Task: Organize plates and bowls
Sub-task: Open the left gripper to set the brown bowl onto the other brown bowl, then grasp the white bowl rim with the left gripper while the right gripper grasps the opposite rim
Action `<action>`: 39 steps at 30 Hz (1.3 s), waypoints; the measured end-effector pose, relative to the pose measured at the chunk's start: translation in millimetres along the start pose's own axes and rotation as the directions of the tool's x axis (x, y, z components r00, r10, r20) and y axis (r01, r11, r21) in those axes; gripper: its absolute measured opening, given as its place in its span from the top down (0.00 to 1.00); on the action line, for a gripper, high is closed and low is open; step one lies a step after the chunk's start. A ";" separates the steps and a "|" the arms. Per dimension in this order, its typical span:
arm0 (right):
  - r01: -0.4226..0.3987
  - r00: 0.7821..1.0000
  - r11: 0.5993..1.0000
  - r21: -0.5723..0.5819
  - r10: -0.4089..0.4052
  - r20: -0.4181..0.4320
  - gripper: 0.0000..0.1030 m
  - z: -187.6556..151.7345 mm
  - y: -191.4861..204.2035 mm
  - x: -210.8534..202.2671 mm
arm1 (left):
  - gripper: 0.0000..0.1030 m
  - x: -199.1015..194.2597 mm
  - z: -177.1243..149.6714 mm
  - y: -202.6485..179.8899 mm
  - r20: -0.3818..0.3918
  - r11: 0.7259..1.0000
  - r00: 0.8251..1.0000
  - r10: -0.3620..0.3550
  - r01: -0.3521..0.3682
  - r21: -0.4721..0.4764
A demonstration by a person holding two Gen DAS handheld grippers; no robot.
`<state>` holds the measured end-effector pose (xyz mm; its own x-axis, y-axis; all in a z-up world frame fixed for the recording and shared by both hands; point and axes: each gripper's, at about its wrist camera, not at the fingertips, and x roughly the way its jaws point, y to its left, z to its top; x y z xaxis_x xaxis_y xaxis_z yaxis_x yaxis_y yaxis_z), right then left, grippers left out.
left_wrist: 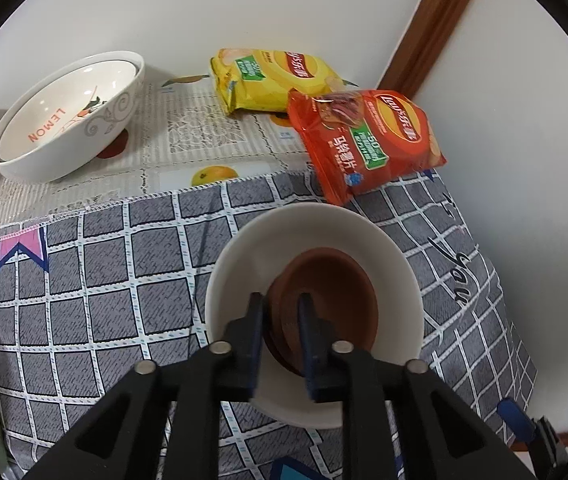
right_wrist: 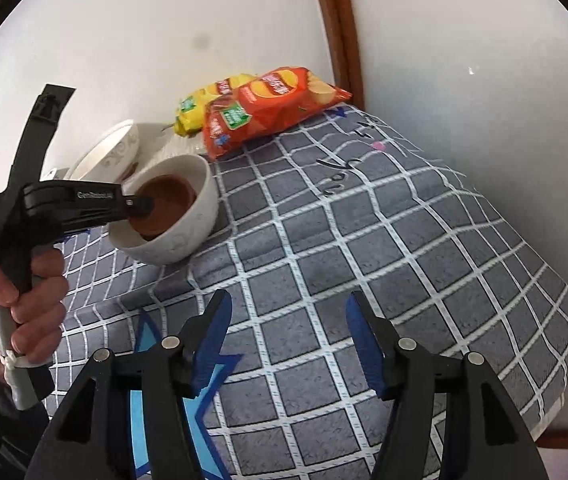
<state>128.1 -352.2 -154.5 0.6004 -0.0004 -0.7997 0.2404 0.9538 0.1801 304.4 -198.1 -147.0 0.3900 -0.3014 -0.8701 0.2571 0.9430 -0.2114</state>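
Brown bowl [left_wrist: 324, 300] nested in white bowl [left_wrist: 312, 240], rim between slightly parted left gripper [left_wrist: 282, 304] pads, unpinched

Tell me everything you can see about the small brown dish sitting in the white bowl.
The brown dish is small, round, shallow and matte, like terracotta or plastic. It lies tilted inside the white bowl, leaning against the near wall. The left tongs straddle its near rim, slightly parted; whether the pads still press it is unclear. Its underside is hidden.

Brown dish [left_wrist: 326, 300] in a white bowl [left_wrist: 388, 268], grey white-checked cloth [left_wrist: 84, 280], red [left_wrist: 368, 140] and yellow chip bags [left_wrist: 272, 76].
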 end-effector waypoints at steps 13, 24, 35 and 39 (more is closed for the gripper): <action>-0.029 0.998 0.997 -0.067 0.033 0.061 0.43 49.8 27.2 -0.4 | 0.78 -27.7 3.6 10.1 0.045 1.000 0.999 0.001 -0.001 0.007; -0.023 0.999 0.997 -0.079 0.024 0.020 0.51 79.6 44.4 31.0 | 0.77 -26.2 4.3 37.0 -0.004 0.999 0.999 0.036 -0.036 -0.039; -0.013 0.996 0.995 -0.098 0.005 -0.085 0.57 84.9 63.2 81.5 | 0.75 -8.8 3.9 33.3 -0.038 0.999 0.998 0.047 -0.048 -0.003; 0.036 0.991 0.991 -0.127 -0.053 -0.127 0.60 82.7 66.3 97.6 | 0.73 -1.3 3.5 29.8 -0.043 0.998 0.997 0.065 -0.064 0.021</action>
<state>265.8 -313.8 -173.3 0.4854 -0.0125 -0.8742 0.1633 0.9836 0.0766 314.6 -170.1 -150.6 0.3672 -0.2332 -0.9004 0.2505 0.9571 -0.1458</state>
